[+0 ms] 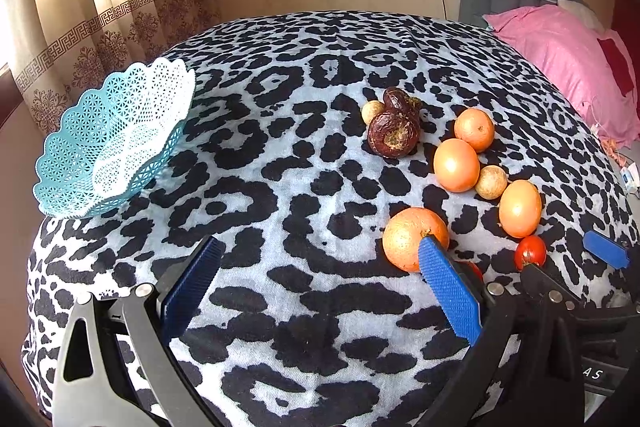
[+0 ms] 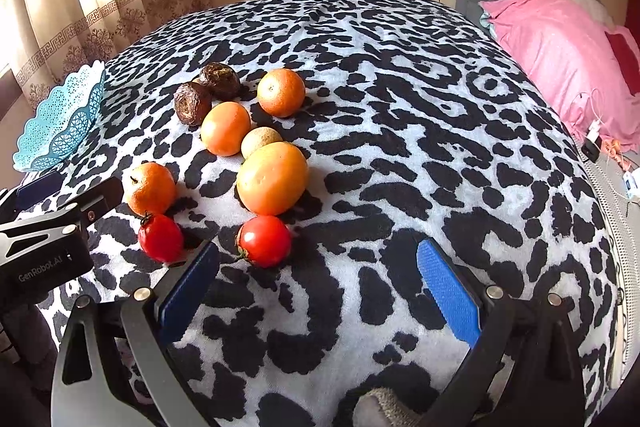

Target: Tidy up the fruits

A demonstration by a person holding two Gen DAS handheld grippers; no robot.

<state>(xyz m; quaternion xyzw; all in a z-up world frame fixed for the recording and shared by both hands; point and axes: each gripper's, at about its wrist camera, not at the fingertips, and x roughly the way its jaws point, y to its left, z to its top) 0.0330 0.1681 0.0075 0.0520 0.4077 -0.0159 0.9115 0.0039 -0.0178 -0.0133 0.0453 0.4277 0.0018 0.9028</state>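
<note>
Both grippers are hovering low over a leopard-print blanket (image 1: 280,187) with their blue-padded fingers spread wide apart and gripping nothing. Left gripper (image 1: 320,275) is pointing at bare blanket, its right finger (image 1: 448,291) overlapping the near side of an orange (image 1: 408,239); whether they touch is unclear. Right gripper (image 2: 320,283) is sitting just behind two cherry tomatoes (image 2: 264,241), one at its 11 o'clock and the other (image 2: 160,237) beside its left finger. Beyond them, at 11 o'clock, the fruits are lying in a loose cluster: four orange citrus fruits, the largest (image 2: 272,179) nearest, a small tan round fruit (image 2: 260,141) between them, and two dark wrinkled fruits (image 2: 192,103) farthest back. A teal lattice basket (image 1: 108,143) is resting empty at the left gripper's 10 o'clock, well apart from the fruit.
</note>
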